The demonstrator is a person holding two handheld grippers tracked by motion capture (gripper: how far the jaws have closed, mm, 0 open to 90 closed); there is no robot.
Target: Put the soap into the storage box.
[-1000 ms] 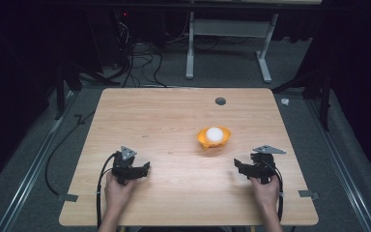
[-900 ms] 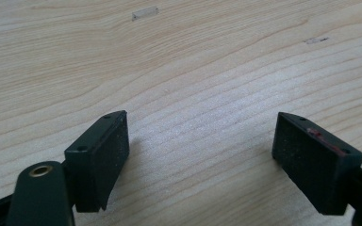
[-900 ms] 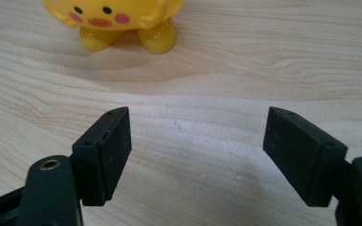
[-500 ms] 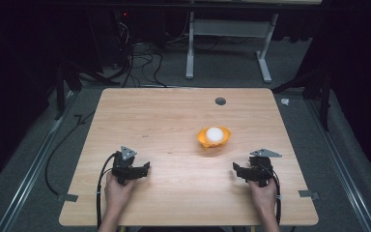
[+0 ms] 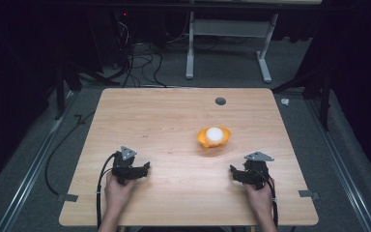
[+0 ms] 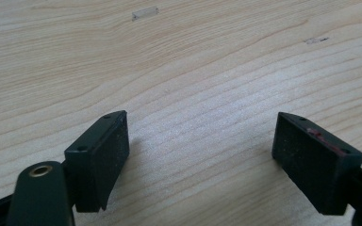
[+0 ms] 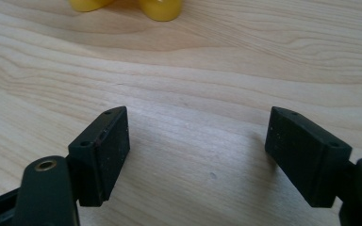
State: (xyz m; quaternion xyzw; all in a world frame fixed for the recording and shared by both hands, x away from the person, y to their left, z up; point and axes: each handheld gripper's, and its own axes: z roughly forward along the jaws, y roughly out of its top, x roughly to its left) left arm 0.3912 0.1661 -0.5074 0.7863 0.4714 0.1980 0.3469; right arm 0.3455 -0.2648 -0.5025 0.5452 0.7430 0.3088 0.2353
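An orange bowl sits upright on the wooden table, holding a white ball. It lies ahead of the right gripper, slightly to its left, well apart from it.

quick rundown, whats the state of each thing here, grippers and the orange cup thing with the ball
left gripper: open, jaws wide apart, nothing between them, low over the table
right gripper: open, holding nothing, pointed toward the orange holder
orange holder: upright on the table, untouched
white ball: sitting in the orange holder
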